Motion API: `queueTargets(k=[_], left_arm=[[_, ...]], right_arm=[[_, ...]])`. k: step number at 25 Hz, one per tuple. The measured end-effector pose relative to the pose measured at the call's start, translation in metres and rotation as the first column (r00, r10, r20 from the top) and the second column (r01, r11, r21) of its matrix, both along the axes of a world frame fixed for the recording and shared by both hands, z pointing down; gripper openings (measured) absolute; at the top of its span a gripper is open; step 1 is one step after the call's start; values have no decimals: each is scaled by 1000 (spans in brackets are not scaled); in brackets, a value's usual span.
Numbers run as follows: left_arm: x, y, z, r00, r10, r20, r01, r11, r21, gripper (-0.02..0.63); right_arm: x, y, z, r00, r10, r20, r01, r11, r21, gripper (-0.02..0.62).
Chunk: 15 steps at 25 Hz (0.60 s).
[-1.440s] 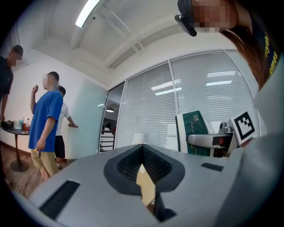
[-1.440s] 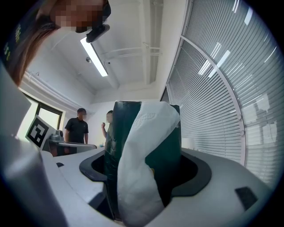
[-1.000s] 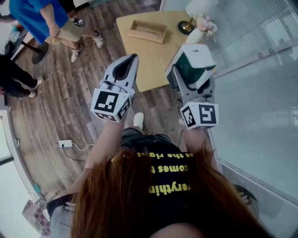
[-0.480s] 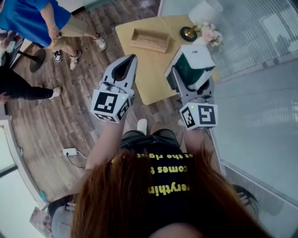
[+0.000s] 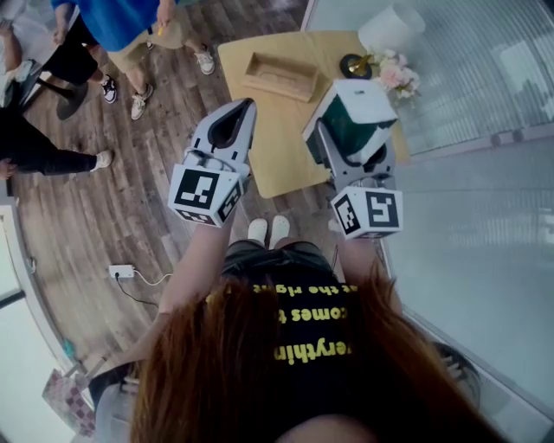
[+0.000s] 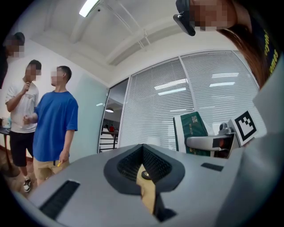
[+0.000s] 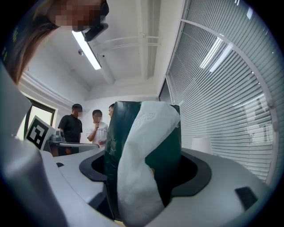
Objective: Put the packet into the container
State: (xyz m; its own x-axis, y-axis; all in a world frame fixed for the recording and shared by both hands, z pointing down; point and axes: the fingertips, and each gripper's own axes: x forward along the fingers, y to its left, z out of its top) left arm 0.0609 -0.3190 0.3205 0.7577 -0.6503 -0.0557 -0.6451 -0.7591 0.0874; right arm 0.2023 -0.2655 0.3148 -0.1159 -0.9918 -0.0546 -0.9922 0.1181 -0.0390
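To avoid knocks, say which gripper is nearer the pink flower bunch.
Right: right gripper, clamping the green-and-white packet, hovers beside the pink flower bunch; left gripper is farther left.

1. I see a pale wooden surface (image 5: 279, 149) at upper centre of the head view, standing on a dark plank floor (image 5: 130, 208).
2. At its far right corner is a lamp (image 5: 353, 63) with a brass base, and pink flowers (image 5: 394, 76) are just beside it.
3. A white power strip (image 5: 121, 271) lies on the floor at left, its cable trailing right.
4. A bystander in a blue shirt (image 5: 121, 17) stands at upper left.
5. A glass wall with blinds (image 5: 467, 78) fills the right side.
6. A ceiling strip light (image 7: 86, 48) shows in the right gripper view.
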Motion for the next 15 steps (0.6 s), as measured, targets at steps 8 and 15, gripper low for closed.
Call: queueTargets(k=[8, 15], left_arm=[[16, 2, 1, 999, -43, -1, 43, 999, -2, 0], [17, -1, 5, 999, -33, 12, 33, 999, -17, 0]], right_arm=[[17, -4, -1, 999, -42, 2, 42, 999, -4, 394], [20, -7, 5, 999, -34, 9, 34, 999, -23, 394]])
